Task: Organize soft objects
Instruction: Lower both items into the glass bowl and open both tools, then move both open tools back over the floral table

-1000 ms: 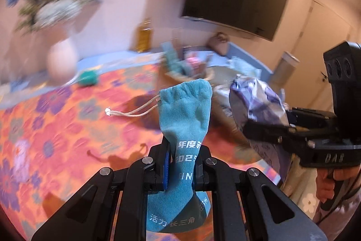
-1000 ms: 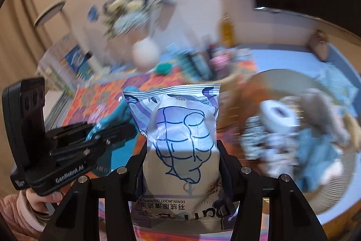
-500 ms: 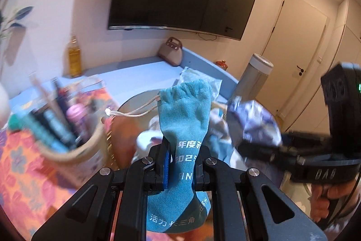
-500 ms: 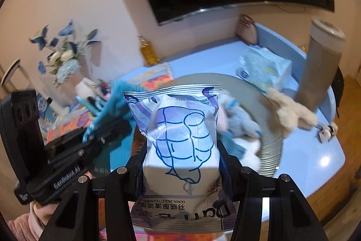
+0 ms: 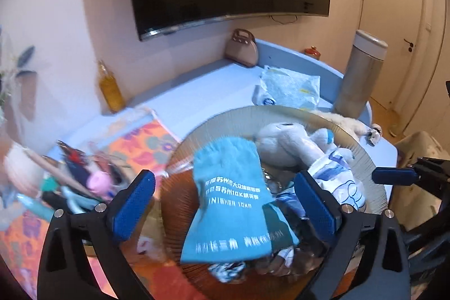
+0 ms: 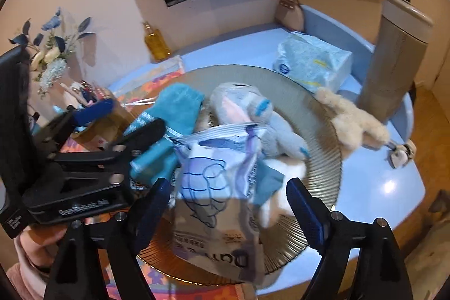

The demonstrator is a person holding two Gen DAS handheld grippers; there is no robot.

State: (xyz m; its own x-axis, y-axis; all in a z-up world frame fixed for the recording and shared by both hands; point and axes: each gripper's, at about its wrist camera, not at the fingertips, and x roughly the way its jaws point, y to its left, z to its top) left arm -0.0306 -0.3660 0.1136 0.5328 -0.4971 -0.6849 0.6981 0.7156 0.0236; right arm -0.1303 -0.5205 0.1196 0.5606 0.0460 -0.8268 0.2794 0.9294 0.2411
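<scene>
Both grippers' jaws had just been opening. The teal pouch (image 5: 230, 204) hung between the left gripper (image 5: 225, 201) pads, untouched, lengthwise above the round basket (image 5: 362, 156); the wipes packet (image 6: 219, 201) likewise in the right gripper (image 6: 227, 204).

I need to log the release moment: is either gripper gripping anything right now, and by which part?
Nothing is held. The left gripper has just opened off the teal pouch; the right gripper has just opened off the wipes packet.

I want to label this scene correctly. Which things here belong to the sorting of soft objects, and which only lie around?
Job: teal pouch, wipes packet, grey plush, round tray.
Lying about: oil bottle, thermos, handbag.
</scene>
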